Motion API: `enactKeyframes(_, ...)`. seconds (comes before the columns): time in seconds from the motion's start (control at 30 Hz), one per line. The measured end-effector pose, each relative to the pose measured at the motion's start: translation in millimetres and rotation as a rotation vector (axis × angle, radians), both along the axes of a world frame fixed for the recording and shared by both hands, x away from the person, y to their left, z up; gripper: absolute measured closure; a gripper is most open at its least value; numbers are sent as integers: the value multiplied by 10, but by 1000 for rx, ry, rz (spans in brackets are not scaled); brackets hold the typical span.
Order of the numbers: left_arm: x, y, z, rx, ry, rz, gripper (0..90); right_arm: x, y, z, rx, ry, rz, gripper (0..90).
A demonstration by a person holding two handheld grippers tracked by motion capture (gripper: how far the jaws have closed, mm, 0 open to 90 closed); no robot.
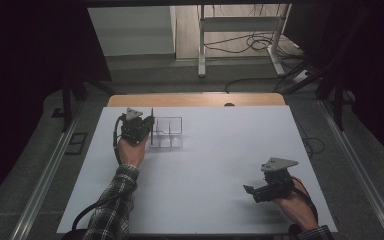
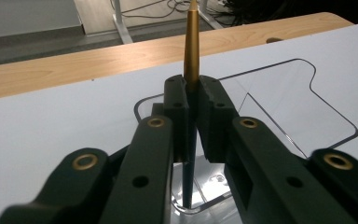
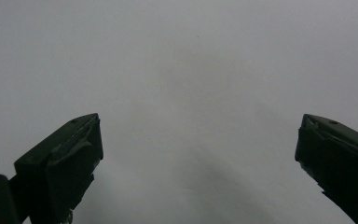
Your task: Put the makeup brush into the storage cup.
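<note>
High view: left of centre in the frame, the left hand-held gripper holds a pen upright at the left edge of a clear divided organizer on the white surface. At lower right the right hand-held gripper rests low over the surface, well apart from the organizer.

Left gripper view: the jaws are pressed together on the pen, its gold barrel rising to the top of the frame and its dark lower end reaching down into the nearest compartment of the organizer. The step in hand looks like placing the pen in that compartment; next would be to lower it until the tip seats, then release.

Right gripper view: the jaws are spread wide over bare surface, holding nothing
</note>
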State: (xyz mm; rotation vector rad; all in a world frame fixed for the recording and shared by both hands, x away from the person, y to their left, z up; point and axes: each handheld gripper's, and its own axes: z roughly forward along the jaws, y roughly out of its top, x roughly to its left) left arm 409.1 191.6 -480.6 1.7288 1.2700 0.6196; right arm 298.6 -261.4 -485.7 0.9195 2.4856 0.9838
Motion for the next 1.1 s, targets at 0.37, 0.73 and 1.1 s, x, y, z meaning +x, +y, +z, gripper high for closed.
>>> enactKeyframes(0.37,-34,20,65,-27,-33,-6,618,0,1,0,-1,1,1,9)
enactKeyframes(0.73,-51,54,183,-48,-33,-33,419,1,4,1,0,-1,2,9)
enactKeyframes(1.1,-77,40,256,-54,-24,-59,329,2,6,0,-1,-1,2,9)
